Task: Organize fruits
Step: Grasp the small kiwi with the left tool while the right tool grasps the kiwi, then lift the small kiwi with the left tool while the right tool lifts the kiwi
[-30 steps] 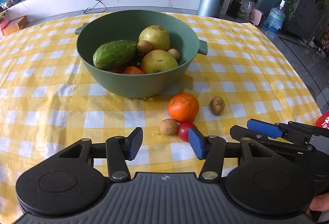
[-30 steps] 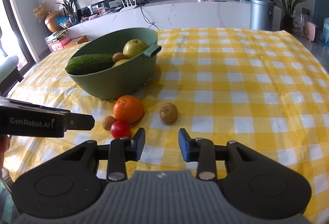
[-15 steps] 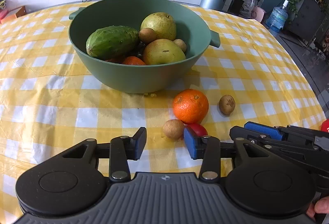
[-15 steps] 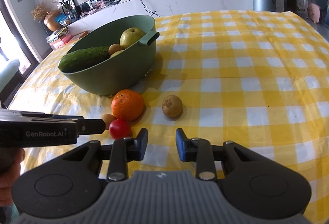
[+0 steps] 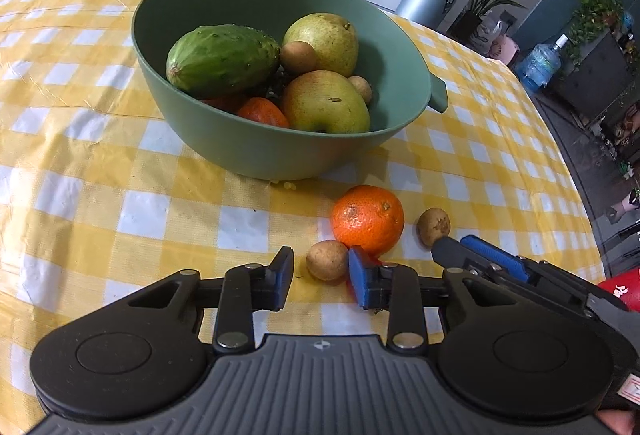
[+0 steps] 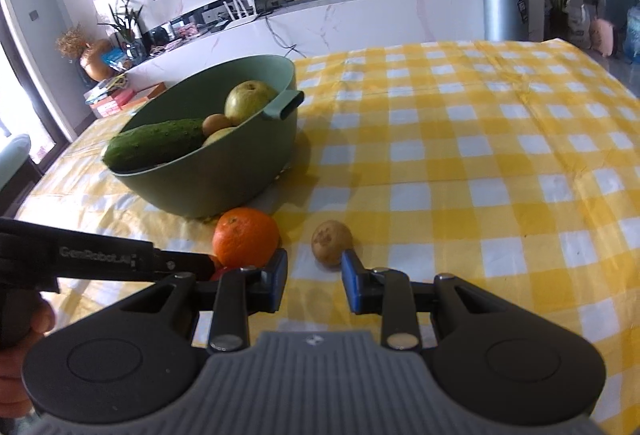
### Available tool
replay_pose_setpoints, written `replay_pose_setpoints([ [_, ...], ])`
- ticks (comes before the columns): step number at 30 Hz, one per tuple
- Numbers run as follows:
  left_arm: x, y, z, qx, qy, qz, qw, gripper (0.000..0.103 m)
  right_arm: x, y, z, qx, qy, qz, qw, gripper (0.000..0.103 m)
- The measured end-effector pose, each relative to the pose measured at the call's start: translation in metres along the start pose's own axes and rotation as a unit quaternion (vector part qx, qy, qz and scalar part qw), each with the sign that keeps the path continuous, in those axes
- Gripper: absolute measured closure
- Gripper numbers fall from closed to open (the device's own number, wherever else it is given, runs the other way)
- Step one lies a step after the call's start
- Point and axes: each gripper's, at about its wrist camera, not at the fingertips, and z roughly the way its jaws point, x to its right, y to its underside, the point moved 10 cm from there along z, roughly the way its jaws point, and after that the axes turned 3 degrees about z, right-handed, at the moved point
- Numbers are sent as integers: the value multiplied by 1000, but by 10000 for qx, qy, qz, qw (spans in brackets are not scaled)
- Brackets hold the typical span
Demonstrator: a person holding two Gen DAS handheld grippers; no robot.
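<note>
Left wrist view: a round sage-green plastic bowl with side handles (image 5: pixel 256 151) stands on a table under a yellow-and-white checked cloth (image 5: pixel 80 195). Inside it lie a bumpy green cucumber (image 5: pixel 222 60), two yellow-green pears (image 5: pixel 326 103) and several small brown fruits. Near the bowl, on the cloth, sits a bright orange tangerine (image 5: pixel 368 219). Just left of it lies a small round tan fruit (image 5: pixel 327 260), and just right of it a second small tan fruit (image 5: pixel 434 226).

The left gripper (image 5: pixel 320 281), black with blue pads, is closing. The first tan fruit lies just beyond the gap between its fingertips, and neither pad presses it. A small red fruit (image 5: pixel 372 257) is mostly hidden behind the right-hand pad.

Right wrist view: the right gripper (image 6: pixel 314 281) has its jaws a little apart and empty. The second tan fruit sits just past the right-hand fingertip (whether they touch is unclear). A person's hand (image 6: pixel 24 347) grips the left tool's handle at the near left edge.
</note>
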Motion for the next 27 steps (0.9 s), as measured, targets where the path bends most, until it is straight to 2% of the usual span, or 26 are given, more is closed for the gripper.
replay_pose_setpoints([
  [6,3,-1,0,36,-63,107,9999,69,3,-4,12,44,202,-72,9998,76],
  [8,5,-1,-1,57,25,87,9999,78,3,-4,15,28,207,-94,9997,76],
  [11,5,-1,-1,72,-3,68,10000,79,5,-4,18,-6,205,-82,9998,77],
  [13,4,-1,-2,84,-74,92,9999,79,5,-3,20,-48,194,-50,9998,82],
  [17,-2,-3,-9,145,-125,52,9998,79,5,-2,19,-39,164,-23,9999,82],
  [22,-6,-2,-12,155,-360,300,9988,79,-3,-3,12,95,80,-232,9997,82],
  [27,-3,0,-7,140,-387,398,9984,78,-5,0,14,4,83,-300,9995,82],
])
